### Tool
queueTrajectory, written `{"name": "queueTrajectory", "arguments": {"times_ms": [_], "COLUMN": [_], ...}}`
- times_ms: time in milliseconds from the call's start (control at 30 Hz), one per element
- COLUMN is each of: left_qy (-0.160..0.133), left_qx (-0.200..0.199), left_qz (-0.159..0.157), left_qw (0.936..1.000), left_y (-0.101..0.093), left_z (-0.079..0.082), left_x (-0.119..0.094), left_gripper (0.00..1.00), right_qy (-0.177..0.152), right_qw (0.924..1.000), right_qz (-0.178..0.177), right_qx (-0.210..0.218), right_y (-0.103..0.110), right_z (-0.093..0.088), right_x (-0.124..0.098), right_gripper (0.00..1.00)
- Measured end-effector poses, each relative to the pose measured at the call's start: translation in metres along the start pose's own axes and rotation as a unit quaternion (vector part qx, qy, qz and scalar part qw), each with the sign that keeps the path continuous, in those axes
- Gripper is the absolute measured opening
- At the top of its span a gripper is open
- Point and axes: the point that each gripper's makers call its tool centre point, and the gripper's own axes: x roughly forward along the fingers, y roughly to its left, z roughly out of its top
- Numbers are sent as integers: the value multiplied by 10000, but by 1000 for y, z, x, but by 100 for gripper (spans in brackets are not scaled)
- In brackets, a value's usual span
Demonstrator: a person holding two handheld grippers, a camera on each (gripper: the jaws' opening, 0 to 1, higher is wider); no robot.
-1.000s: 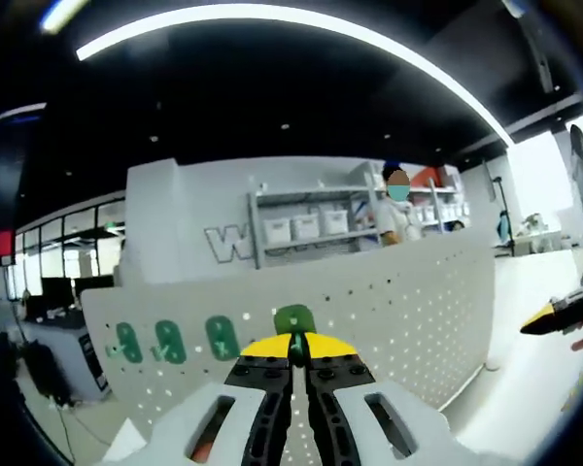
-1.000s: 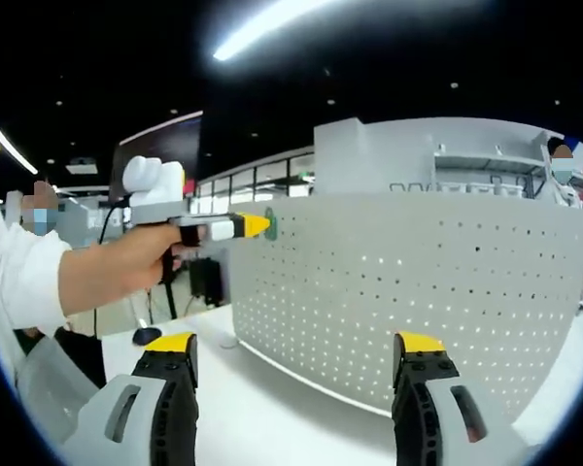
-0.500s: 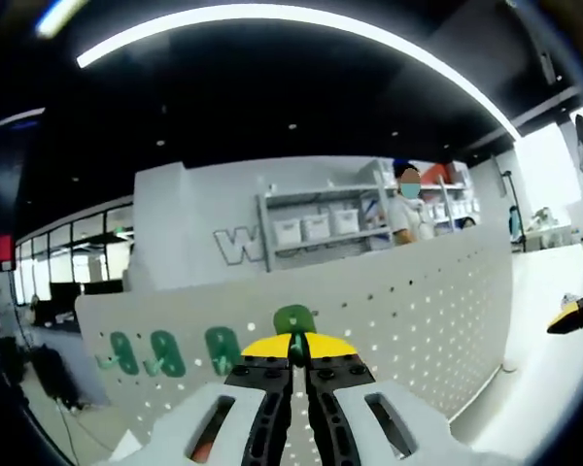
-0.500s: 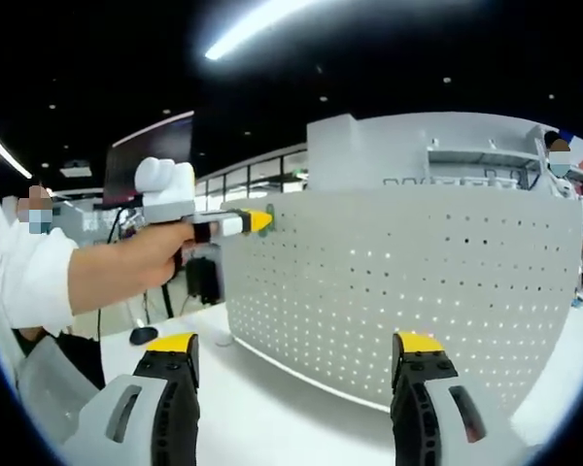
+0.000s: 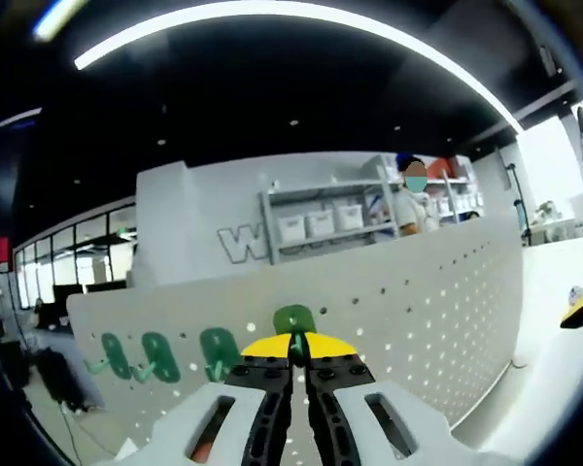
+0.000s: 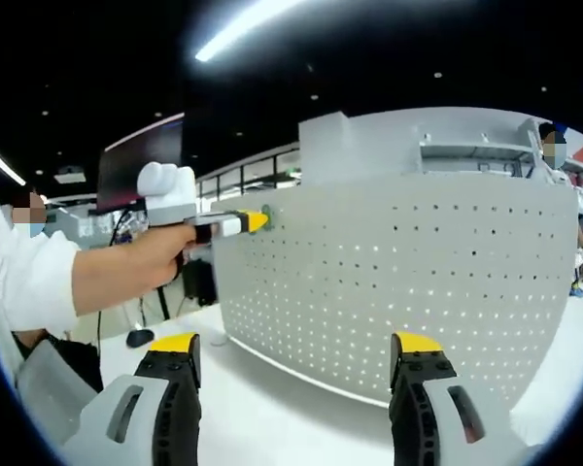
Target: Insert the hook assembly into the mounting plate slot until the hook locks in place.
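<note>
The left tongs, clenched on a green hook, needed a level, square push to seat it in the pegboard straight ahead. The right tongs stood released above the counter. Since a second earlier the pegboard loomed nearer.

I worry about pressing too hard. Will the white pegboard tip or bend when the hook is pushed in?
The pegboard stands upright on the table, so it may tip. It looks thin and perforated, so slight flex is likely. The left gripper pushes the hook near the top edge, which adds leverage.
</note>
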Motion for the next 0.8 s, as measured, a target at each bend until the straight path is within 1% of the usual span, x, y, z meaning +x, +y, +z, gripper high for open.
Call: {"name": "queueTrajectory", "arguments": {"times_ms": [100, 400, 600, 800], "left_qy": [22, 8, 14, 0], "left_qx": [-32, 163, 139, 101], "left_qz": [-17, 45, 90, 145], "left_qw": [10000, 9999, 9999, 9998], "left_y": [0, 0, 2, 1], "left_z": [-1, -3, -5, -4], "left_x": [2, 4, 7, 6], "left_gripper": [3, 3, 3, 3], "right_qy": [16, 111, 62, 105], "right_qw": [10000, 9999, 9999, 9998], "right_qz": [14, -25, -35, -18], "right_qx": [46, 104, 137, 168], "right_y": [0, -4, -6, -6], "right_z": [-2, -12, -9, -13], "right_x": [1, 1, 2, 2], "right_gripper": [80, 79, 79, 79]}}
